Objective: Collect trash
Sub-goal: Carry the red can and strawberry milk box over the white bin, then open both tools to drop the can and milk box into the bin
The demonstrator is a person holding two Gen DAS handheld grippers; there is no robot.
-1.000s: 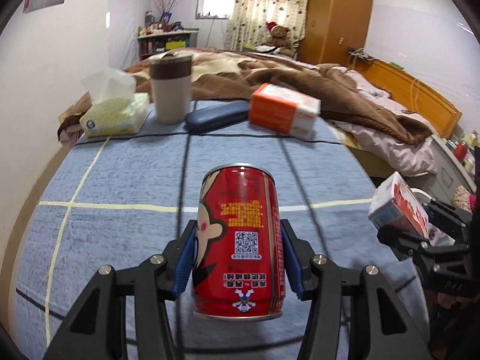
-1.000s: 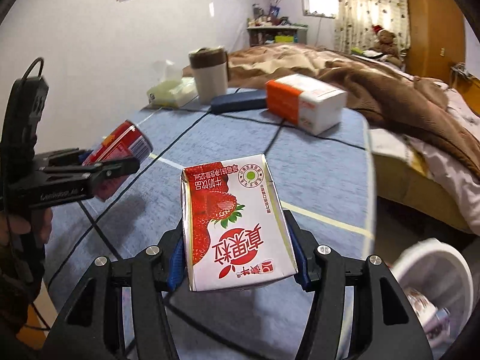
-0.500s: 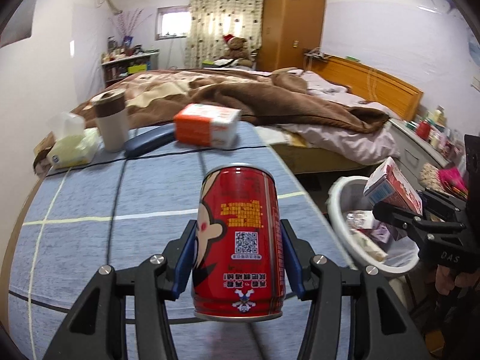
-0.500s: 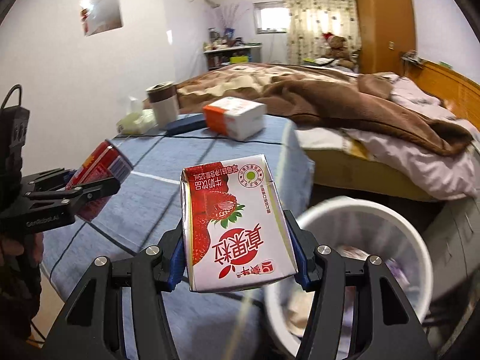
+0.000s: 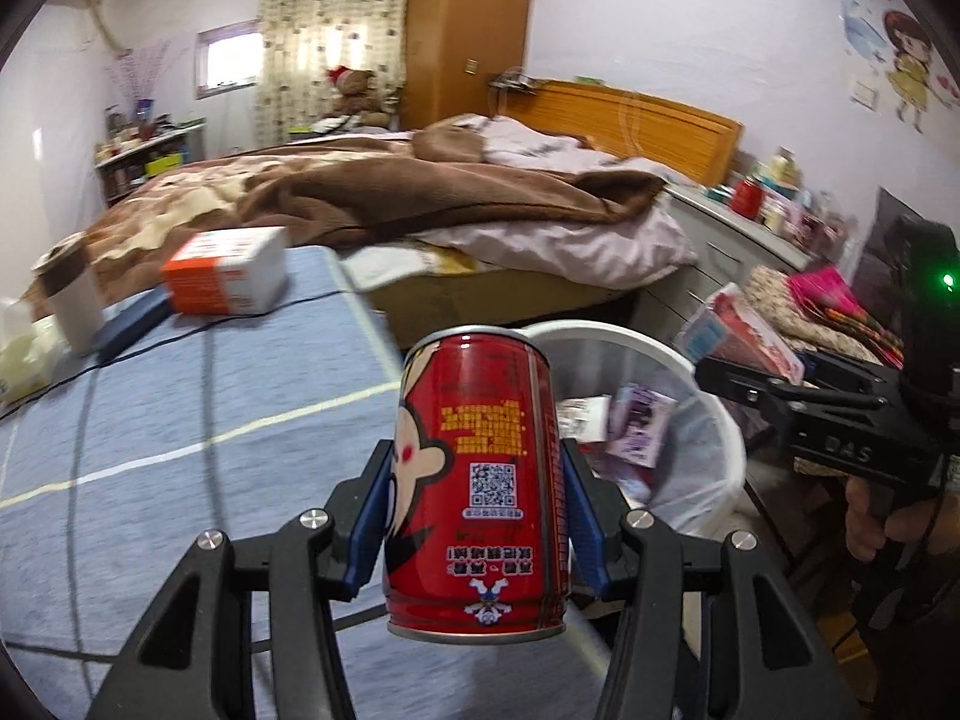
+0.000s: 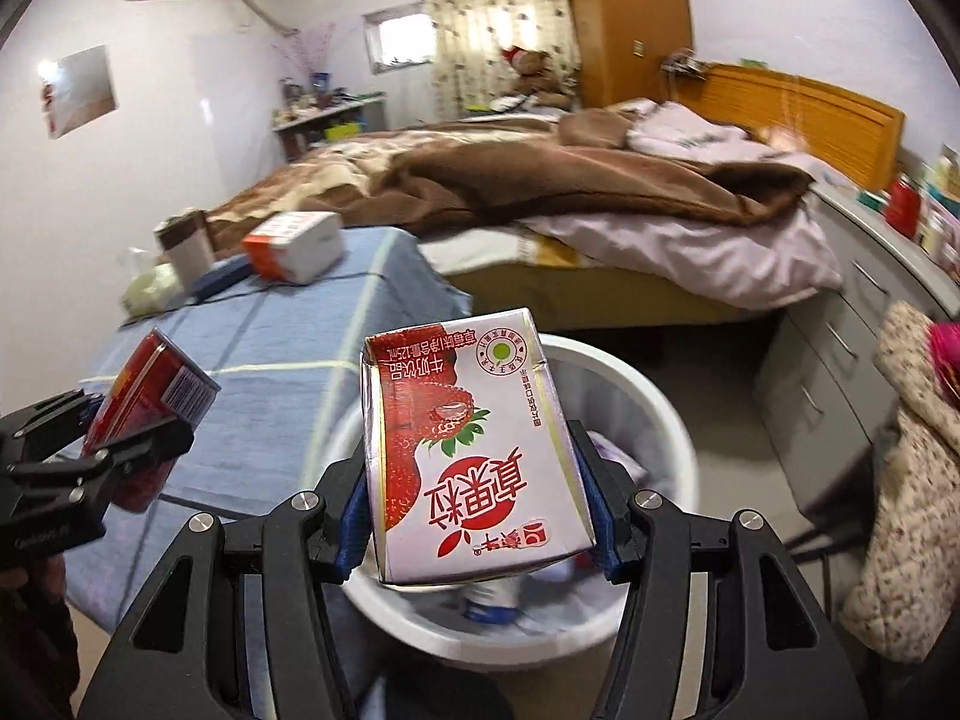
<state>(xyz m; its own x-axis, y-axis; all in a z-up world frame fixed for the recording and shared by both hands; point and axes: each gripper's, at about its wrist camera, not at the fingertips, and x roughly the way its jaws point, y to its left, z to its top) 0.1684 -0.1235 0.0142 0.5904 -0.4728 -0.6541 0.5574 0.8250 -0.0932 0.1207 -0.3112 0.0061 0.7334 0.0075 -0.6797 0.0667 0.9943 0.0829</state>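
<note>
Our left gripper (image 5: 477, 516) pinches the can (image 5: 477, 480), the right gripper (image 6: 474, 510) pinches the carton (image 6: 474, 456) — both near the bin (image 6: 672, 420). We should bring each fully above the rim, then let go low.

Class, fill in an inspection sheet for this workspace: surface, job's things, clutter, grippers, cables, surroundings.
Surface: blue checked table cover.
Job's things: red can and strawberry milk carton, both held; white bin with trash inside, beside the table.
Clutter: orange-white box, cup, tissue pack on the table's far end.
Grippers: left hand-held gripper shut on the can; right hand-held gripper shut on the carton, over the bin.
Cables: nothing seen.
Surroundings: bed, wardrobe, drawers.
</note>
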